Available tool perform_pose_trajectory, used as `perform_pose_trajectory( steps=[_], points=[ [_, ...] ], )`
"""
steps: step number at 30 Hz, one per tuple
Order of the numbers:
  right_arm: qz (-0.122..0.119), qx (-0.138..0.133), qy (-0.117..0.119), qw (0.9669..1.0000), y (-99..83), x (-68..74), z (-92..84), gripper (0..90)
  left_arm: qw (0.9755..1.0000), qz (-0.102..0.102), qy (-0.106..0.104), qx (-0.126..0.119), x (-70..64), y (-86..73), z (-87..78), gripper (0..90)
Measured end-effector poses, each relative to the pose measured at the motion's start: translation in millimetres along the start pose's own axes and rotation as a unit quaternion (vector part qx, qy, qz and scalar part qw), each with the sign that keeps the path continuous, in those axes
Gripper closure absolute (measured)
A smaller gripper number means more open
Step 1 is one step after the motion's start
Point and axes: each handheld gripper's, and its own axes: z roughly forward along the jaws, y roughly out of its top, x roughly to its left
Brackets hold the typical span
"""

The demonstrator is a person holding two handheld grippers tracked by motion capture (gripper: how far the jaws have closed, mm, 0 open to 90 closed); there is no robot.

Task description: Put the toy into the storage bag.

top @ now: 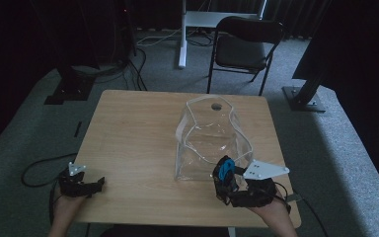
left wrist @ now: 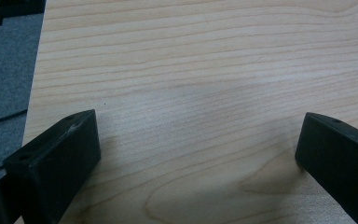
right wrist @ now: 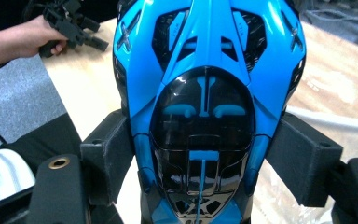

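Note:
A blue and black toy car (right wrist: 205, 107) stands on end between the jaws of my right gripper (right wrist: 205, 154), which is shut on its sides. From above, the toy car (top: 225, 169) is held just off the near right corner of a clear plastic bag (top: 212, 140) that stands upright on the wooden table (top: 133, 138). At the table's near left corner my left gripper (top: 97, 183) rests low, and its jaws (left wrist: 196, 154) stand wide apart over bare wood with nothing between them.
A folding chair (top: 244, 49) and a white desk leg (top: 182, 34) stand on the carpet beyond the table. Black stand bases (top: 303, 98) sit at the far right and far left. Cables (top: 39, 168) trail off the table's left side.

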Motion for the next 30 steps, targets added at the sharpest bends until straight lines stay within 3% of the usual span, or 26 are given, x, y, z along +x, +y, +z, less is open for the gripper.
perform_pose_trajectory(
  steps=[6,19,27,30],
  points=[
    [0.003,-0.019,0.004,0.9998,13.3,-9.5,-6.5,26.3,1.0000,0.000,0.000,0.000,0.0,0.0,0.0,0.3],
    [-0.017,-0.042,0.014,0.9989,47.0,-23.6,-12.2,26.3,1.0000,0.000,0.000,0.000,0.1,0.0,0.0,0.3],
    [-0.022,-0.046,0.016,0.9986,68.3,-37.0,-10.4,26.3,1.0000,0.000,0.000,0.000,0.1,0.0,0.0,0.3],
    [-0.013,-0.058,0.034,0.9976,73.3,-43.7,-10.5,26.3,1.0000,0.000,0.000,-0.001,0.0,0.0,0.1,0.3]
  ],
)
